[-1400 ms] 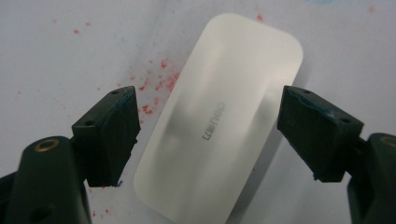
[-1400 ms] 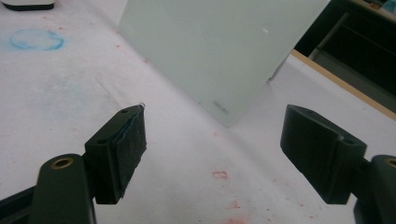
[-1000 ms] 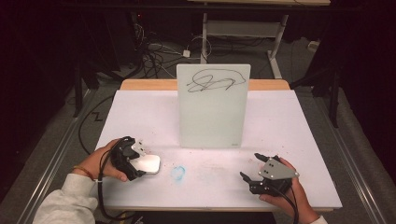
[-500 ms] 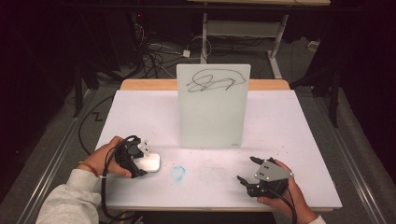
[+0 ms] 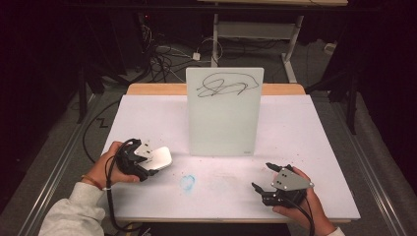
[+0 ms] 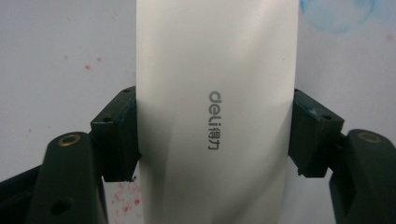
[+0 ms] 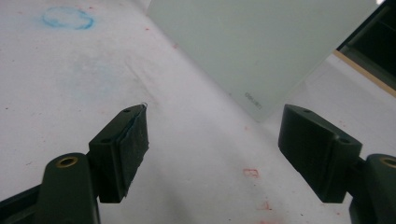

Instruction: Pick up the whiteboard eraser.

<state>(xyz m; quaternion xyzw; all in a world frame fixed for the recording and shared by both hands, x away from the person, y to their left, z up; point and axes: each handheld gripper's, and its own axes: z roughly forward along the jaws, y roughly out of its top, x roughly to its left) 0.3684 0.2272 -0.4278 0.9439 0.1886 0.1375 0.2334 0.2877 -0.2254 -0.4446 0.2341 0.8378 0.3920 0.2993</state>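
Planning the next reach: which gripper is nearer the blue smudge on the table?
Left. The left gripper, shut on the white eraser, sits just left of the blue smudge. The right gripper is open, farther off to its right.

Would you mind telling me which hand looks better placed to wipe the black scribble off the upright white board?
Probably the left. The left gripper is shut on a white curved eraser, while the right gripper is open and holds nothing. Both sit near the upright white board bearing the black scribble.
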